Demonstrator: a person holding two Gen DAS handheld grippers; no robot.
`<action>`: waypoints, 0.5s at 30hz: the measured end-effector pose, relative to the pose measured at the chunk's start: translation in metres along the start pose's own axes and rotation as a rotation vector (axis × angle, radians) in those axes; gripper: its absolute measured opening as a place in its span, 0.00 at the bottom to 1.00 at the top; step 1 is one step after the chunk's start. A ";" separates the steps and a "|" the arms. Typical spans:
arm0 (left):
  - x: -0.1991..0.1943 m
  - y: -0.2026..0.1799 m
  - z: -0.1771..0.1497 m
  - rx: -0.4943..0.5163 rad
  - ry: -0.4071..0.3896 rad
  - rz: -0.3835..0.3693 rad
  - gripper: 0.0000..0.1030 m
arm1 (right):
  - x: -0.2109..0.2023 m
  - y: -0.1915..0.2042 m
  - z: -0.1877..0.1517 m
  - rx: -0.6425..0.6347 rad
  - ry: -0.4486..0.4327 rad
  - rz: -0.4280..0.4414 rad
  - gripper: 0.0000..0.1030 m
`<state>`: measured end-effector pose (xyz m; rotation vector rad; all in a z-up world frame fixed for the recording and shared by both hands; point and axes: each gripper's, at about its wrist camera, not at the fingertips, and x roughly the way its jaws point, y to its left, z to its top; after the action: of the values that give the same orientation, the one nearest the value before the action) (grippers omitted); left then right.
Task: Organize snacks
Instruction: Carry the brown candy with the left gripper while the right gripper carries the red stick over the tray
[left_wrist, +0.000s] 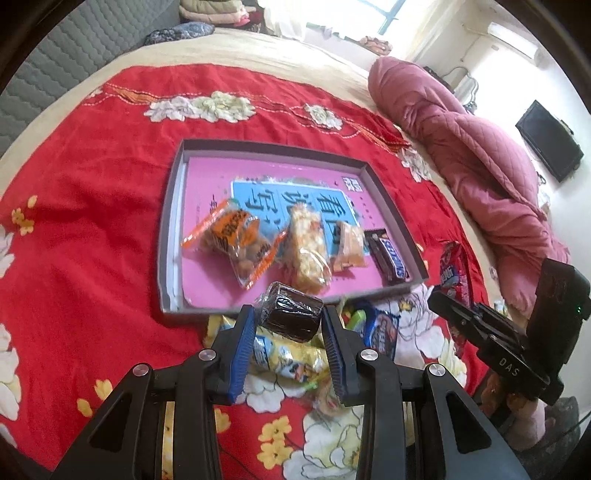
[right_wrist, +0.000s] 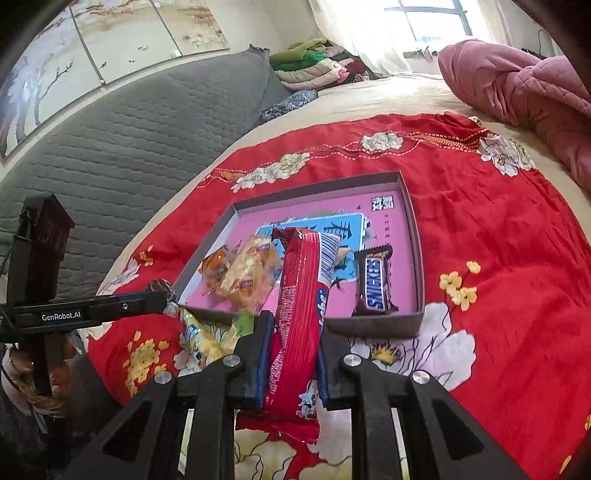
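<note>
A shallow grey box (left_wrist: 173, 206) with a pink liner lies on the red floral cloth; it also shows in the right wrist view (right_wrist: 417, 236). In it lie an orange nut bag (left_wrist: 232, 240), a pale rice bar (left_wrist: 308, 251), a small orange packet (left_wrist: 349, 247) and a Snickers bar (left_wrist: 389, 256) (right_wrist: 375, 284). My left gripper (left_wrist: 290, 317) is shut on a dark wrapped chocolate cake (left_wrist: 291, 312), held just before the box's near edge. My right gripper (right_wrist: 295, 328) is shut on a long red snack packet (right_wrist: 299, 310), held upright over the near edge.
Loose snacks lie on the cloth near the box: a yellow packet (left_wrist: 284, 358) (right_wrist: 203, 336) and a blue one (left_wrist: 384, 328). A pink quilt (left_wrist: 472, 155) lies at the right, a grey padded headboard (right_wrist: 129, 147) at the left. The right gripper's body (left_wrist: 498, 332) is beside the left.
</note>
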<state>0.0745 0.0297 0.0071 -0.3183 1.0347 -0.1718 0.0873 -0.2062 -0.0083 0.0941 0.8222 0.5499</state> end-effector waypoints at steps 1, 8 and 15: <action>0.001 0.000 0.002 0.000 -0.004 0.005 0.37 | 0.000 0.000 0.001 0.001 -0.006 0.003 0.20; 0.010 0.002 0.014 -0.009 -0.019 0.029 0.37 | -0.003 -0.009 0.007 0.033 -0.043 0.000 0.20; 0.022 0.002 0.019 -0.004 -0.010 0.064 0.37 | -0.001 -0.015 0.015 0.041 -0.065 -0.001 0.20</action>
<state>0.1019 0.0286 -0.0027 -0.2892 1.0344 -0.1098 0.1040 -0.2181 -0.0013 0.1486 0.7706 0.5261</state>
